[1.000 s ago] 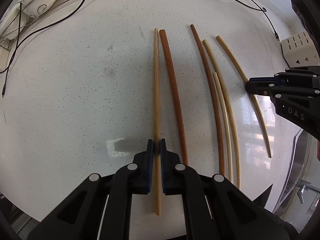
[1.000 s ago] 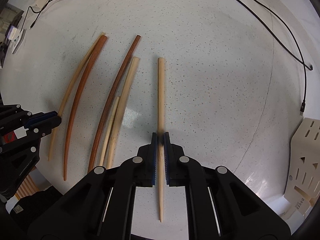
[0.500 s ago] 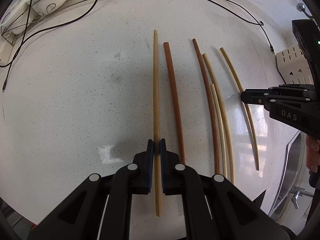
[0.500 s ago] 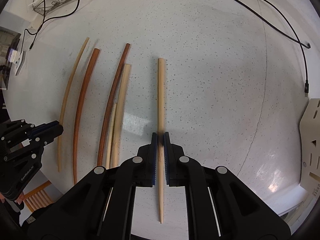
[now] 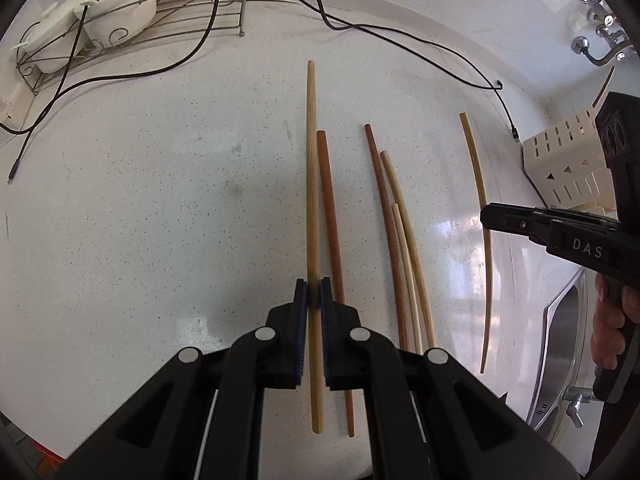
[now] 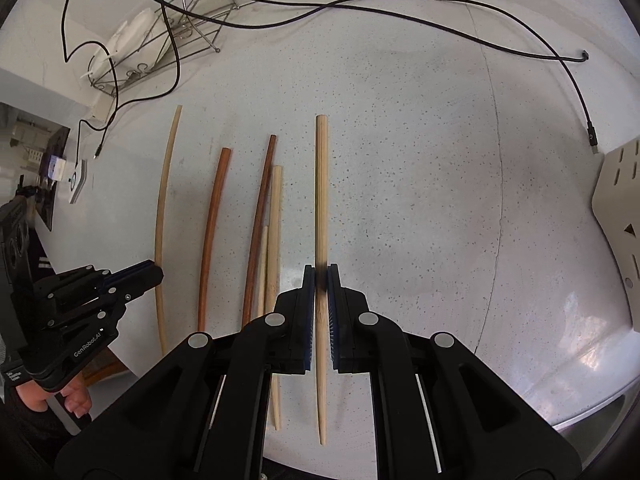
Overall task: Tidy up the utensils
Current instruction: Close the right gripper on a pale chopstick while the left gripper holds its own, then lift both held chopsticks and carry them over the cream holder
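Since a second ago both grippers have lifted off the speckled white counter (image 5: 160,220), each carrying its chopstick, so more of the wire dish rack (image 5: 168,20) and the black cables (image 6: 360,8) now shows at the far edge. The left gripper (image 5: 314,294) is clamped on a pale wooden chopstick (image 5: 311,160), which runs straight through the closed jaws, its long part ahead of the tips and its short end behind them. The right gripper (image 6: 321,278) pinches a light bamboo chopstick (image 6: 321,184) the same way. On the counter between the two lie four more chopsticks: two reddish-brown (image 5: 326,192) and two pale (image 5: 400,200). Readable writing: "DAS" on the right gripper's body in the left view, "GenRobot.AI" on the left gripper's in the right view.
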`<state>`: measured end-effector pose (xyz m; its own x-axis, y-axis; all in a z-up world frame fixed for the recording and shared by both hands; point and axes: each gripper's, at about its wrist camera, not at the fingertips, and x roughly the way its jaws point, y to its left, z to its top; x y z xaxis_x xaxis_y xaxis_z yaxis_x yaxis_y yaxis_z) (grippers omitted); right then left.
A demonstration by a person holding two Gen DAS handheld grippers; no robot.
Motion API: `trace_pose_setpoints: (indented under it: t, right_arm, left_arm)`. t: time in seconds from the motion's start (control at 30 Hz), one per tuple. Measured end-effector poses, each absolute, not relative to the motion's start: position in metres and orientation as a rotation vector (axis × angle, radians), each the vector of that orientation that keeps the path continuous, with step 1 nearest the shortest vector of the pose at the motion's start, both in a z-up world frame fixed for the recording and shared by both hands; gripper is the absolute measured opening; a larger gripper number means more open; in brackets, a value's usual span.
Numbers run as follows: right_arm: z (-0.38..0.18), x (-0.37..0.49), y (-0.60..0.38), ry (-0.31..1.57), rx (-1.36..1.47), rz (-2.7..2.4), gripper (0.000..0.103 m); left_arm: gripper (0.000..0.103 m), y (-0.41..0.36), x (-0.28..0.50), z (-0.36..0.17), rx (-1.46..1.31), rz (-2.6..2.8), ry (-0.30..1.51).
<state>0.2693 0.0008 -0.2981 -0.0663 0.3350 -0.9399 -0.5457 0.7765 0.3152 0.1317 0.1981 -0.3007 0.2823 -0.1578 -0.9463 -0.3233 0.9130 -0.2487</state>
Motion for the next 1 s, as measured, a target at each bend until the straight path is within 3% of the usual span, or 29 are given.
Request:
trace_pose_setpoints:
  t: [0.2,0.53,1.0]
  right_arm:
    - [-0.287,0.268,-0.031,1.400,0.012,0.702,0.006]
    - [-0.259,0.261,-0.074,1.244,0.071,0.644,0.006]
    - [-0.177,0.266,-0.148,1.016,0.173,0.542,0.006]
  left_arm:
    - [0.006,0.191,0.130,-0.276,-0.370,0.107,1.158]
    - [0.006,0.158,0.146,-0.248,-0.335,0.055,1.026]
    - [0.006,0.103,0.183,-0.194,-0.239,-0.107,0.892]
